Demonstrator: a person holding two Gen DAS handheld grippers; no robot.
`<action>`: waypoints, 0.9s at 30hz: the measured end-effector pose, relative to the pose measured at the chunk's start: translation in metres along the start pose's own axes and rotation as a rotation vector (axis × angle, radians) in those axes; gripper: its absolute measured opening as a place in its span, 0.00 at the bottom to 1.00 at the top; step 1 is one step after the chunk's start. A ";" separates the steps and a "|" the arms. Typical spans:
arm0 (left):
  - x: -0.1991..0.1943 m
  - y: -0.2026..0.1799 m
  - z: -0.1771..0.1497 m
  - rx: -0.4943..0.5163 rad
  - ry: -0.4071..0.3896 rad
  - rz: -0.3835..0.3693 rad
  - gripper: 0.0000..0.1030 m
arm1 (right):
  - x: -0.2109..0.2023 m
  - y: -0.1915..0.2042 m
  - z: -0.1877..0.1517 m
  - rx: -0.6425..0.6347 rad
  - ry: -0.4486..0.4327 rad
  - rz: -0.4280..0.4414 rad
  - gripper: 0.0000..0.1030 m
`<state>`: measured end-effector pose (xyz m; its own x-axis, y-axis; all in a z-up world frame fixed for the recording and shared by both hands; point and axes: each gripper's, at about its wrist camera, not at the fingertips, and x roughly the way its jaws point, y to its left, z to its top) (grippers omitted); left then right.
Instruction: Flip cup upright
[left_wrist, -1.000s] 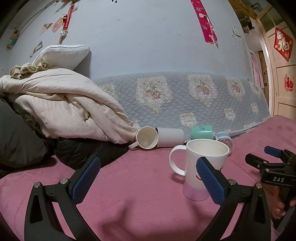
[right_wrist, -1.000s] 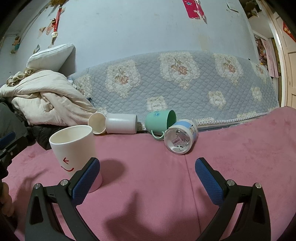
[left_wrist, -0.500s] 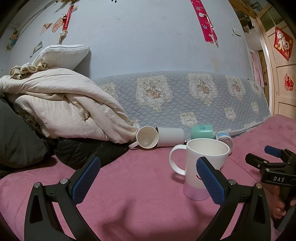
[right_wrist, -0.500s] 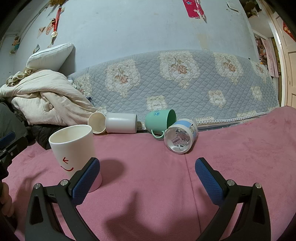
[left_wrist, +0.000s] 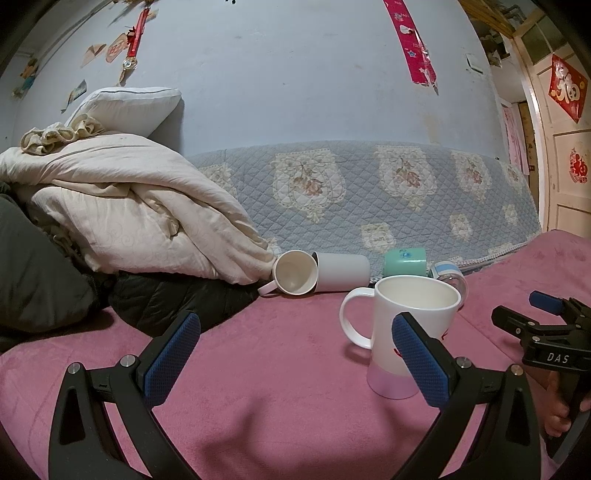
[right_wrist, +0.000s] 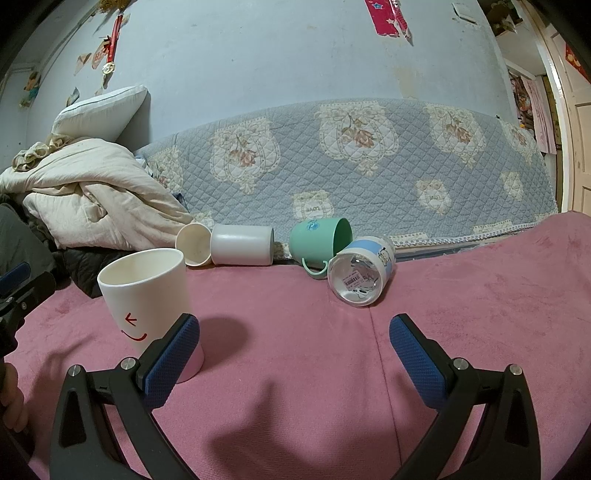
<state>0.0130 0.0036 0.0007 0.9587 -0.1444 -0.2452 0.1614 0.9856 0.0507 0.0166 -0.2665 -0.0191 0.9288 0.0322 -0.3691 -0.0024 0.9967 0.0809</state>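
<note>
blue finger pad (left_wrist: 419, 356) hides part of the white mug (left_wrist: 410, 332).

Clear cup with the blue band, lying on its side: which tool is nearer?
Right. The right tool points at the clear cup, open bedspread between. The left tool sits farther left, behind the upright smiley mug.

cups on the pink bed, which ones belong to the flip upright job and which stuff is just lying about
Job:
white smiley mug, already upright
white handled mug, on its side
plain white cup, on its side
green mug, on its side
clear blue-banded cup, on its side

Lying about:
cream quilt
pillow
black jacket
</note>
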 end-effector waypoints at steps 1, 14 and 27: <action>0.000 0.000 0.000 0.000 0.000 0.000 1.00 | 0.000 0.000 0.000 -0.001 0.000 0.000 1.00; 0.000 0.000 0.000 0.000 0.001 0.001 1.00 | -0.001 0.001 0.000 -0.001 0.000 -0.001 1.00; 0.000 0.000 0.000 0.000 0.002 0.002 1.00 | 0.001 0.002 -0.002 -0.007 0.009 0.000 1.00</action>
<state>0.0131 0.0039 0.0003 0.9586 -0.1419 -0.2467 0.1590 0.9860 0.0511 0.0166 -0.2645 -0.0213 0.9255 0.0324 -0.3773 -0.0047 0.9972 0.0741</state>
